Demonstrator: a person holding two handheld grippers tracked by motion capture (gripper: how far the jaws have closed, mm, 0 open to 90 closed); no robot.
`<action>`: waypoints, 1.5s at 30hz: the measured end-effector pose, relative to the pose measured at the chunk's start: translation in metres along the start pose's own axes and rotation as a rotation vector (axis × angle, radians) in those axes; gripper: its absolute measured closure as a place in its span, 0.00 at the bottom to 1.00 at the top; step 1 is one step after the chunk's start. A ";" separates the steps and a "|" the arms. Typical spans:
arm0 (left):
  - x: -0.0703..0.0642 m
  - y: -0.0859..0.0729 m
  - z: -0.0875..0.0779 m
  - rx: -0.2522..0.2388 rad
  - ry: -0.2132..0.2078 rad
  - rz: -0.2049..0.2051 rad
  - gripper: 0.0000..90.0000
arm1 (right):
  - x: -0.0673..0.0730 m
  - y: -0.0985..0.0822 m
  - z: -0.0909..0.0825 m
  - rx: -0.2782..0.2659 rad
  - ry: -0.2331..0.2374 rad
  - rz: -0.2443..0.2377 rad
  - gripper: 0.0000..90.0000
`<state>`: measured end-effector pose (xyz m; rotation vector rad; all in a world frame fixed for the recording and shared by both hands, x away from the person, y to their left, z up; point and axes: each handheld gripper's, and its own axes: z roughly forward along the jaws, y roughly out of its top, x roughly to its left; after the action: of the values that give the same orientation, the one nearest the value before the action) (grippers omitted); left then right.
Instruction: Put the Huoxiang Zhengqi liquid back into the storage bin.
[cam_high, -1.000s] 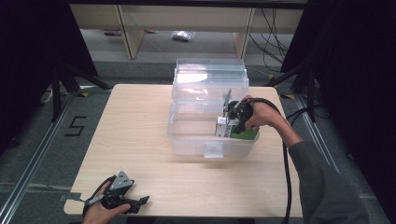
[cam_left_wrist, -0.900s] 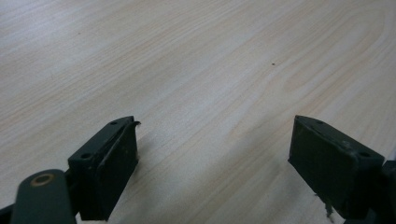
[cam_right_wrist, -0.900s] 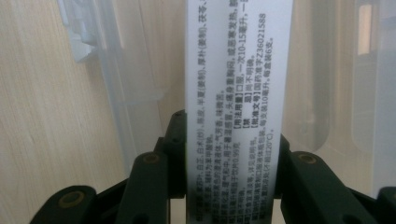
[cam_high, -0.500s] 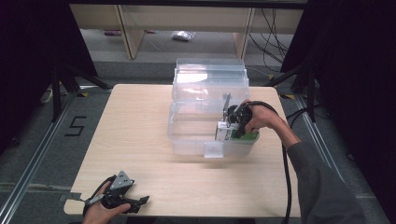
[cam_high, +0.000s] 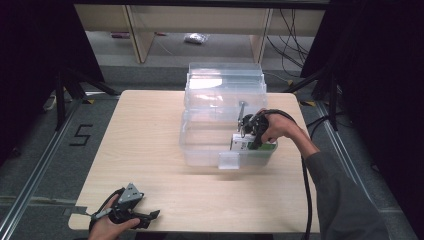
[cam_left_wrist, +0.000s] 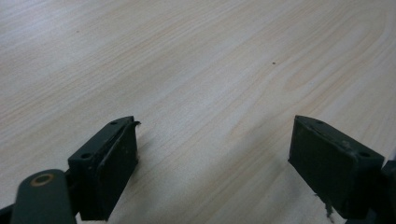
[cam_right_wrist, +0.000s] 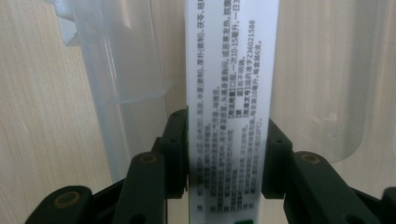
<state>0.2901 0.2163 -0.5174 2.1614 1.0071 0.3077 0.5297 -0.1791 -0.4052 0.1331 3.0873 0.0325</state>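
At the table's (cam_high: 150, 150) near left corner the left gripper (cam_high: 145, 216) rests on the pale wood, jaws spread wide with nothing between them. Grey floor with a painted "5" (cam_high: 80, 135) lies beside that edge, and low shelving (cam_high: 145, 30) stands beyond. Right of centre sits a clear plastic bin (cam_high: 220, 100). Inside its near right part, the right gripper (cam_high: 243, 134) reaches down – its jaws have just eased slightly, yet clamp the white printed box (cam_right_wrist: 231, 70).
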 end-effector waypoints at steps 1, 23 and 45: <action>0.000 0.000 0.000 0.001 0.000 0.000 0.17 | 0.000 0.000 0.000 0.004 -0.001 -0.002 0.69; 0.000 0.000 0.000 0.000 -0.009 0.004 0.17 | 0.013 -0.014 -0.049 -0.150 -0.090 0.163 0.51; -0.001 0.001 0.000 -0.002 0.001 -0.005 0.17 | 0.017 -0.014 -0.059 -0.255 -0.101 0.257 0.40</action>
<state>0.2898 0.2153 -0.5168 2.1569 1.0123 0.3073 0.5084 -0.1931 -0.3477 0.5001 2.9110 0.4126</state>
